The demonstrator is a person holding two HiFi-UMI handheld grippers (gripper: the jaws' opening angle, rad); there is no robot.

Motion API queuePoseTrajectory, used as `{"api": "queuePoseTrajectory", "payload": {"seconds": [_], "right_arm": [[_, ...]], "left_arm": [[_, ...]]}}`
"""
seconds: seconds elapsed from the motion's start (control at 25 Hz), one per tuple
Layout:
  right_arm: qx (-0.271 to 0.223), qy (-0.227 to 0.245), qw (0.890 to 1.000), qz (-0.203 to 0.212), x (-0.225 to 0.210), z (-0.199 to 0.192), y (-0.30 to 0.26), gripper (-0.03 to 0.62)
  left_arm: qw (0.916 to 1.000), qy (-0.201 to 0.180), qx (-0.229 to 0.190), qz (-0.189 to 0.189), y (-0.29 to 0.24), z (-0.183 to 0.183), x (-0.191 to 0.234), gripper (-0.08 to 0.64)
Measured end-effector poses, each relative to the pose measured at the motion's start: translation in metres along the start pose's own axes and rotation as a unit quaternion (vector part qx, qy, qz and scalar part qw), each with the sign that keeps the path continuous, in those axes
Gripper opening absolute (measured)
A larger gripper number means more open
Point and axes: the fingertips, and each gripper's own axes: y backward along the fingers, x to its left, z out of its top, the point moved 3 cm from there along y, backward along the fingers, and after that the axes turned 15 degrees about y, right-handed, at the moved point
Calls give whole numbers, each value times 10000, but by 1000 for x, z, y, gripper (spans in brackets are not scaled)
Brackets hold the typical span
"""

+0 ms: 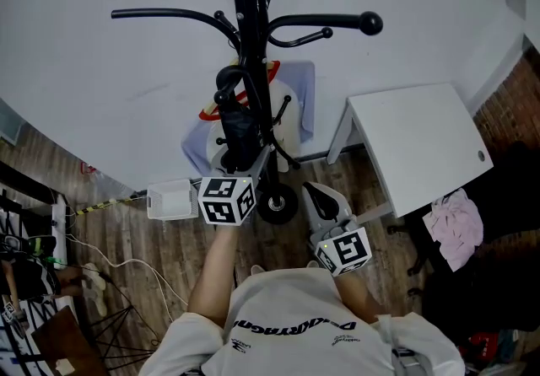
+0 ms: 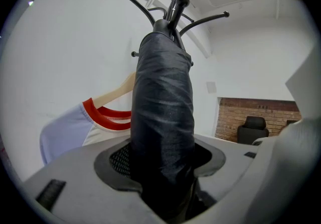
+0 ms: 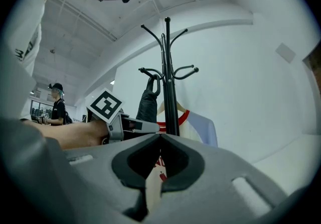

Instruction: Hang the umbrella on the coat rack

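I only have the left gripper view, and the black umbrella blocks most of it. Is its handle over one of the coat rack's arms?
Observer: In the right gripper view the umbrella has its curved handle hooked, it seems, over a lower arm of the coat rack.
Operator: And the right gripper?
Observer: The right gripper has its jaws together, nothing in them.
Operator: What is off to the right?
Observer: In the head view, a pink cloth lies beside a white table.
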Motion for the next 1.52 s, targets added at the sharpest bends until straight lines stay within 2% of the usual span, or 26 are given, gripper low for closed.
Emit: {"api": "queuePoseTrajectory", "payload": {"seconds": [0.2,0.44,0.8,1.24,1.52], "right_arm": [[31,-16,10000,41,4,-3,2,-2],[43,64,10000,38,7,-2,5,-2],[88,67,9999,-30,8,0,14,-2],[78,95,9999,-102,11,4,24,-2],[95,15,9999,-98,14,4,30,-2]], "left_arm": [[9991,-256,-247,228,-14,3,9,259],[9994,-82,-327,-76,-32,2,4,262],[9984,-42,-561,12,-39,4,8,265],[9995,0,-313,31,-42,4,7,276],[9991,132,-375,148,-33,2,8,339]]}}
